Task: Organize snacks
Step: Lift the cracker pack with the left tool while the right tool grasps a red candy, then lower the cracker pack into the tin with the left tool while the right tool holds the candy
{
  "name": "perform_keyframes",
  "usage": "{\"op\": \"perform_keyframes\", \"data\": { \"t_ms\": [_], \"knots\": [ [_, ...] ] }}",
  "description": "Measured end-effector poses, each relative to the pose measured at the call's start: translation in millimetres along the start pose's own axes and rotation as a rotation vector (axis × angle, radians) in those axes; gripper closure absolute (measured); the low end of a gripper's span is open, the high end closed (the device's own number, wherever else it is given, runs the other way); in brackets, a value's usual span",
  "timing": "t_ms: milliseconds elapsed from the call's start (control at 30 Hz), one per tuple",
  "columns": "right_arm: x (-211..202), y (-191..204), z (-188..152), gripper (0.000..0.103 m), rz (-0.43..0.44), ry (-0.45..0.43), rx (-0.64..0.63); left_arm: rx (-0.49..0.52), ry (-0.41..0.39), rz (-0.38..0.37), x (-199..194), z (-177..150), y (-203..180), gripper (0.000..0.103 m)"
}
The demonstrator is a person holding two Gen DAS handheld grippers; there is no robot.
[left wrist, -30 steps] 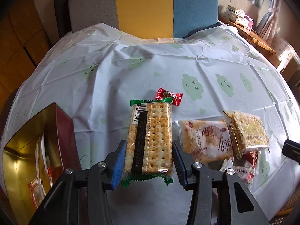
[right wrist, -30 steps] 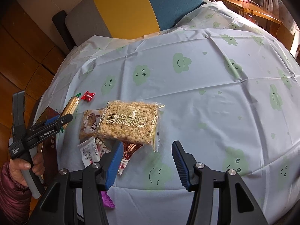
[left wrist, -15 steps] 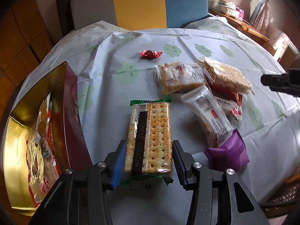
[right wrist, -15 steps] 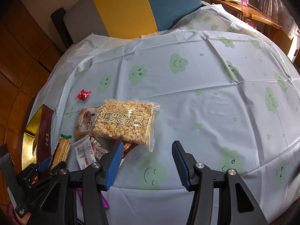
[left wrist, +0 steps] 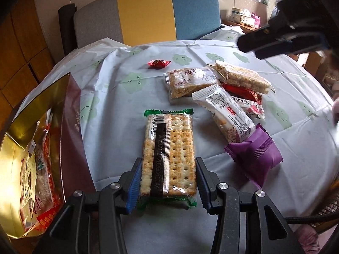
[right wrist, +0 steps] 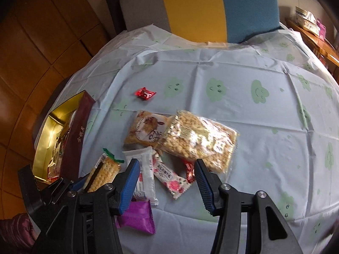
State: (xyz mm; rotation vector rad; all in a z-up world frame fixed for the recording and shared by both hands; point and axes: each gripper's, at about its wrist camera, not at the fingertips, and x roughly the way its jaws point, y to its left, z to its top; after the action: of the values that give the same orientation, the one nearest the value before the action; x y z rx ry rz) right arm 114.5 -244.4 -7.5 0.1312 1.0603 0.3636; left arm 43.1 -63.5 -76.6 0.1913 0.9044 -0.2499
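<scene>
L gripper (left wrist: 168, 182): blue-padded jaws closed onto the long sides of a clear-wrapped rectangular cracker pack w/ green crimped ends (left wrist: 169, 154). Pack held near its rear end, front end pointing away, above the pale cloud-print plastic tablecloth (left wrist: 118, 97).

R gripper (right wrist: 167, 182): jaws wide apart, nothing between the pads, not touching anything; hovers over the snack pile. In L view it shows as a dark blurred shape top right (left wrist: 281, 40).

Count, near to far (L view):
- 1 purple foil pouch (left wrist: 254, 154), nearest, R of the cracker pack.
- 1 white long snack bar wrapper (left wrist: 226, 114), its near end touching the purple pouch.
- 1 white wrapper w/ pink rose print (left wrist: 253, 108), just beside the bar.
- 1 red foil packet (left wrist: 243, 92), mostly under the bag below.
- 1 clear bag of puffed rice cake (left wrist: 239, 78), lying on top of the pile.
- 1 clear-wrapped crumbly pastry pack (left wrist: 186, 82), L of the rice bag, touching it.
- 1 small red twist-wrapped candy (left wrist: 159, 63), farthest, apart from the pile.

1 open gold-lined maroon box (left wrist: 70, 131) at L table edge, w/ some wrapped snacks inside; number unclear. Beyond table: grey/yellow/blue upholstered chair back (left wrist: 146, 14).
</scene>
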Motion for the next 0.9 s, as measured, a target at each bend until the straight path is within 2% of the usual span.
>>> {"op": "perform_keyframes", "data": {
  "t_ms": [67, 200, 333, 467, 567, 733, 767, 800, 833, 900],
  "knots": [
    [10, 16, 16, 0.051, 0.033, 0.008, -0.068, -0.004, -0.010, -0.005, -1, -1, 1, 0.055],
    [42, 41, 50, 0.059, 0.047, 0.040, -0.183, -0.011, -0.028, -0.009, -1, -3, 1, 0.055],
    [77, 59, 80, 0.059, 0.027, 0.070, -0.264, -0.015, -0.037, -0.012, -2, -4, 2, 0.055],
    [110, 68, 102, 0.059, -0.031, 0.098, -0.338, -0.023, -0.039, -0.015, -1, -4, 3, 0.055],
    [132, 71, 114, 0.059, -0.072, 0.119, -0.383, -0.025, -0.040, -0.017, -1, -4, 3, 0.055],
    [163, 76, 122, 0.059, -0.088, 0.175, -0.438, -0.026, -0.038, -0.019, -2, -5, 3, 0.055],
    [169, 76, 121, 0.063, -0.117, 0.190, -0.453, -0.027, -0.038, -0.019, -2, -5, 3, 0.055],
    [175, 77, 119, 0.078, -0.130, 0.206, -0.465, -0.028, -0.037, -0.020, -2, -5, 3, 0.055],
    [176, 77, 118, 0.084, -0.108, 0.208, -0.462, -0.029, -0.037, -0.020, -2, -5, 3, 0.055],
    [172, 79, 116, 0.087, -0.105, 0.193, -0.456, -0.031, -0.035, -0.020, -1, -5, 3, 0.055]
  ]
}}
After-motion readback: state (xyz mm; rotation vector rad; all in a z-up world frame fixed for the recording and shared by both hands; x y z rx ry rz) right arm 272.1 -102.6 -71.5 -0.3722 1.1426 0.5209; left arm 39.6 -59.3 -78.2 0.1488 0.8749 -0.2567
